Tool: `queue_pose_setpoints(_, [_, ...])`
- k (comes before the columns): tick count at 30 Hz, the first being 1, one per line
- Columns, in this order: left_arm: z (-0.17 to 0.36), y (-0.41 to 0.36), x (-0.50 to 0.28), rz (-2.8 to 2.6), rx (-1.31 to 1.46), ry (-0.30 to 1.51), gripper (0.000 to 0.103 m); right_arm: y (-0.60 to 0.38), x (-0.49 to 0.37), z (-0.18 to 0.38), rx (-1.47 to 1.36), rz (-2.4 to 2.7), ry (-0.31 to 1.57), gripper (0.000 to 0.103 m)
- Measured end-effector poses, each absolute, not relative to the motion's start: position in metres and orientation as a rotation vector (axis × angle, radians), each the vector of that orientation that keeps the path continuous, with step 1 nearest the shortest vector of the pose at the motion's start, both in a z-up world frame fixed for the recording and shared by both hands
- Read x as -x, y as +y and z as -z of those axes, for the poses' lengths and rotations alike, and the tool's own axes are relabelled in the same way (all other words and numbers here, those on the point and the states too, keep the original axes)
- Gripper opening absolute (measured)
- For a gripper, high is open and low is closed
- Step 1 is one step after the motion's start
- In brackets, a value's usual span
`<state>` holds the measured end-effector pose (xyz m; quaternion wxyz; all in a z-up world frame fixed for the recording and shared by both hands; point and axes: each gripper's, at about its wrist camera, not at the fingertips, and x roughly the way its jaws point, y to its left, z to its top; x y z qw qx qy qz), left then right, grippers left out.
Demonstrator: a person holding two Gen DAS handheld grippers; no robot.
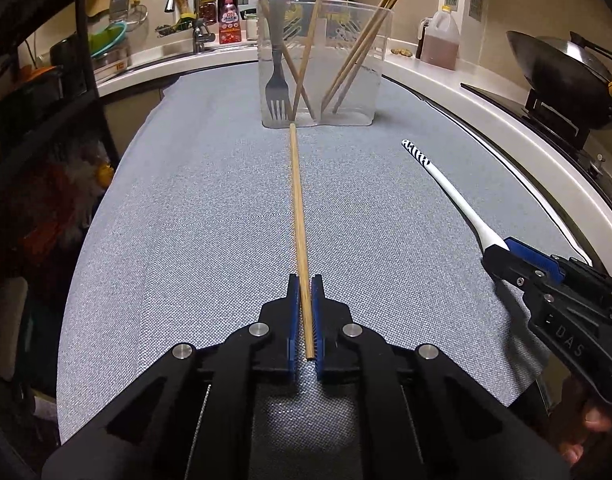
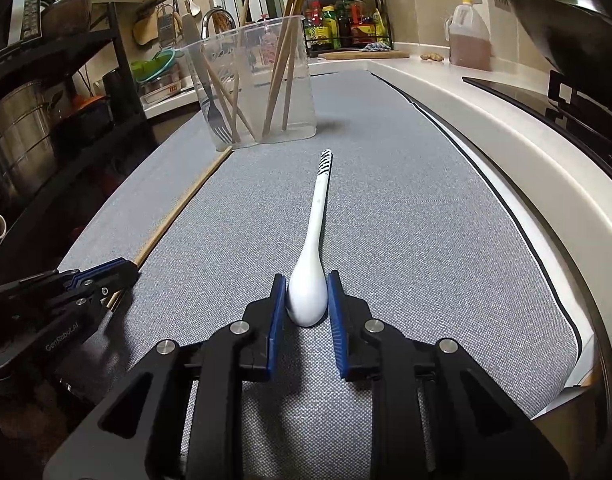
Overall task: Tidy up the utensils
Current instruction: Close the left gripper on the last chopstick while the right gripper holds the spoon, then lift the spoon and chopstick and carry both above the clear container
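Chopstick (image 1: 299,216) lay on the mat (image 1: 185,240), near end clamped in left gripper (image 1: 305,312), tip touching the cup (image 1: 326,60) base ahead. Right gripper (image 2: 306,300) jaws narrow, hugging spoon (image 2: 312,256) bowl, likely for lifting both cupward.

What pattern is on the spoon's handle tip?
Black stripes on white at the spoon handle's far end; the rest is plain white. The right wrist view shows it best.
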<state>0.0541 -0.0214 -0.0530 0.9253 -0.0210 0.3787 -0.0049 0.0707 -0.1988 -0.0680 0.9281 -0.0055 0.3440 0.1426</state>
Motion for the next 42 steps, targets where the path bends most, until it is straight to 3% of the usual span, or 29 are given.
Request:
queue_pose_setpoints(16, [0.054,-0.019,-0.055,0.024,0.049,0.784,0.005,-0.198,-0.068,0.064,0.003,-0.299,0.71,0.021])
queue_pose_setpoints(23, [0.048,-0.017,-0.05,0.031,0.065,0.763,0.005,-0.199,-0.055,0.034,-0.008,-0.353,0.644,0.02])
queue_pose_setpoints(37, [-0.013,-0.016,-0.034,0.028,0.003,0.572,0.005,-0.203,-0.052,-0.033,-0.008,-0.398,0.53,0.017])
queue_pose_setpoints(39, [-0.025,-0.015,-0.036,0.032,0.0,0.552,0.005,-0.204,-0.055,-0.04,-0.019,-0.407,0.524,0.01])
queue_pose_setpoints(42, [-0.045,-0.012,-0.042,0.036,0.002,0.521,0.005,-0.204,-0.064,-0.052,-0.03,-0.416,0.517,0.01])
